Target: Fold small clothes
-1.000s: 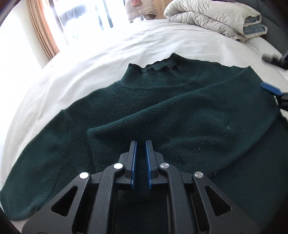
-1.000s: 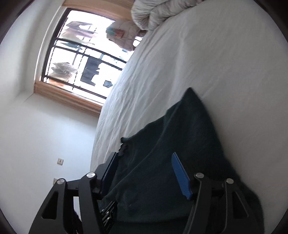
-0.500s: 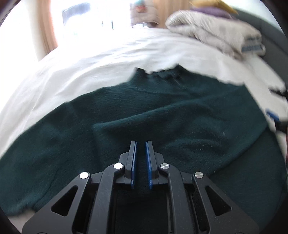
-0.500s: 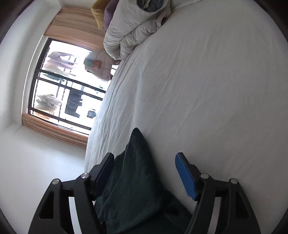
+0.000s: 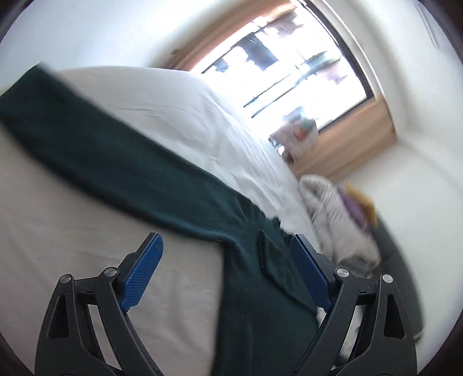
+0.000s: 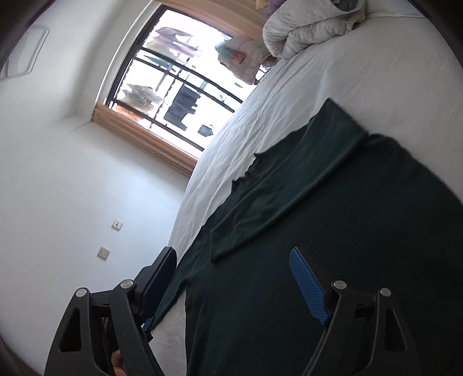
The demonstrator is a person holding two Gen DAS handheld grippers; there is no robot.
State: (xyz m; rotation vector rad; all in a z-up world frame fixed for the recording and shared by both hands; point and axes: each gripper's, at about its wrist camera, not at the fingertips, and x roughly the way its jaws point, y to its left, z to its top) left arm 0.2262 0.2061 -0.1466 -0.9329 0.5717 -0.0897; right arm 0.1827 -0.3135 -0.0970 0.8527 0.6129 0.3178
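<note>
Although the dark green knitted sweater [image 6: 332,231] is spread on the white bed sheet [image 6: 361,66], only a first fold can be judged done: one part of the knit is seen laid across the body as a flat overlapping panel, and in the left wrist view one long sleeve [image 5: 95,150] is stretched out unfolded across the sheet. That sleeve and the final folding of the body are judged to be left.

The left gripper [image 5: 228,274] is seen with its blue-padded jaws opening wide; the sweater's cloth lies between them but is not pressed by the pads. The right gripper [image 6: 234,277] is likewise opening, with the sweater beneath and between its jaws and nothing clamped.

Beyond the garment, a grey rolled quilt [image 6: 306,26] is piled at the far end of the bed, and a bright barred window [image 6: 179,84] is set in the white wall. No containers are shown in either view.
</note>
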